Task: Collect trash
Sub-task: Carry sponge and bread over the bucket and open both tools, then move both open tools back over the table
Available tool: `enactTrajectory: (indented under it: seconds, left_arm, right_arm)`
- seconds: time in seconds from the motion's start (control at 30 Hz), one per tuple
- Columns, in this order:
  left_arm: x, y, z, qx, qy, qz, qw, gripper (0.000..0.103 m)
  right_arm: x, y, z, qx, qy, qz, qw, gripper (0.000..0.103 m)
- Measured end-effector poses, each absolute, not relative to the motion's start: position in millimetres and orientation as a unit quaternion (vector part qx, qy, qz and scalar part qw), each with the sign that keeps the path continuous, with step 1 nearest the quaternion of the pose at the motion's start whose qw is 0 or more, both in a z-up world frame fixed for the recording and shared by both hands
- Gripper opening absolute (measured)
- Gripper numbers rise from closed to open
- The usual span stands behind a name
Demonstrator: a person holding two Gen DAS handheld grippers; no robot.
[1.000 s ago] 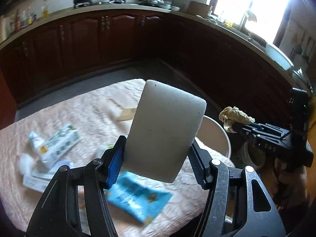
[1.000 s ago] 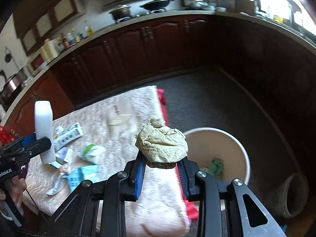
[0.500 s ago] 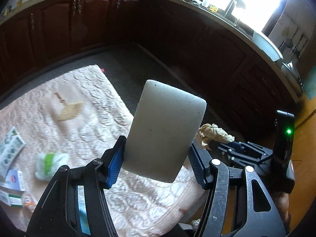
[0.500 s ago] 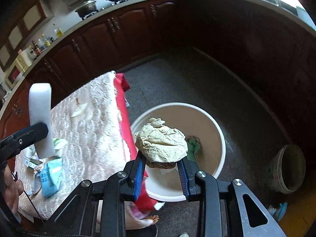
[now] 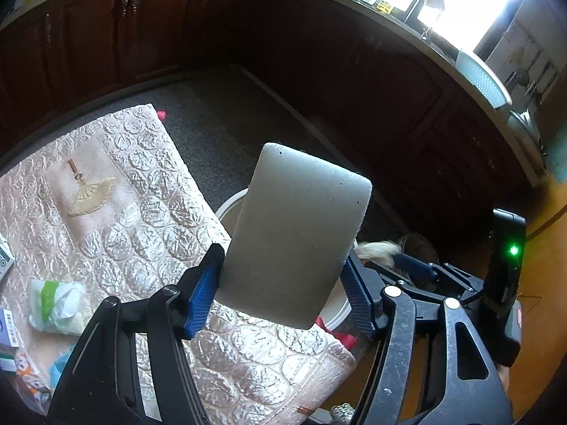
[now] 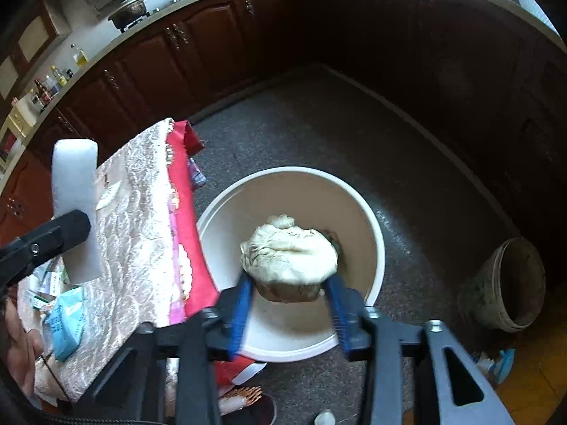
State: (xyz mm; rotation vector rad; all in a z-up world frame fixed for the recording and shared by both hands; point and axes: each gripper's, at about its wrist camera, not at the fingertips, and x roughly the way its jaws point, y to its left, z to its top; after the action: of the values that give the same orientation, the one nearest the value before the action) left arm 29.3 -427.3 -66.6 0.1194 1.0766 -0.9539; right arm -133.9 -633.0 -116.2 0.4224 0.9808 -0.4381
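My right gripper (image 6: 290, 301) hangs over the white bucket (image 6: 375, 233) on the floor. Its jaws are opening, and the crumpled beige paper ball (image 6: 288, 258) still sits between the blue pads, which stand just clear of its sides. My left gripper (image 5: 283, 283) carries an upright white foam block (image 5: 294, 233) above the table's corner. Those jaws are also opening, though the pads still touch the block. In the right wrist view the foam block (image 6: 74, 205) shows at the left. The bucket's rim (image 5: 230, 205) peeks out behind the block.
The table (image 5: 141, 219) has a pink quilted cloth with a red cloth (image 6: 184, 219) under it. On it lie a green-white wrapper (image 5: 56, 304), a blue packet (image 6: 65, 322) and small boxes. An old round pot (image 6: 506, 283) stands right of the bucket. Dark cabinets ring the grey floor.
Both grippers swung from over the table toward the bucket and dipped. The right pads have spread away from the paper ball, which now hangs over the bucket's inside. The foam block stays gripped.
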Motion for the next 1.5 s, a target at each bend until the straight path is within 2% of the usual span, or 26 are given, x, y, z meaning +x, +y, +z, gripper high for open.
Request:
enactTrajectory:
  seconds: [0.07,0.47,0.57,0.87,1.0,1.1,1.5]
  left_arm:
    - [30.3,-426.0,-67.0,0.056,0.495,-0.434,0.75,0.073]
    - [32.2,-400.0,-59.4,0.046,0.492,-0.426,0.758,0.074]
    - [32.5,-391.0,-55.2,0.048,0.484,-0.418,0.767,0.074]
    - [35.4,-354.8,-41.4,0.062,0.453,-0.383,0.802,0.074]
    - [39.9,-330.0,-35.5,0.062,0.44,-0.363,0.819,0.074]
    - [43.9,-311.1,-32.1,0.06,0.434,-0.349,0.829,0.074]
    - [69.0,-206.2,-31.5,0.029,0.436,-0.277,0.856,0.074]
  right_arm:
    - [-133.5,-632.9,-115.3,0.187,0.459,-0.219,0.841,0.055]
    - [-131.8,-629.9,-113.6,0.203,0.462,-0.206,0.838,0.056]
    - [-130.2,-625.2,-109.6,0.198,0.461,-0.203,0.841,0.06]
    - [-118.7,-597.2,-91.4,0.18,0.452,-0.183,0.854,0.061]
    - [-111.5,-575.2,-78.1,0.169,0.442,-0.163,0.866,0.063]
    - [-102.6,-555.8,-69.4,0.157,0.437,-0.145,0.874,0.068]
    - [-57.6,-467.8,-60.1,0.117,0.433,-0.067,0.891,0.07]
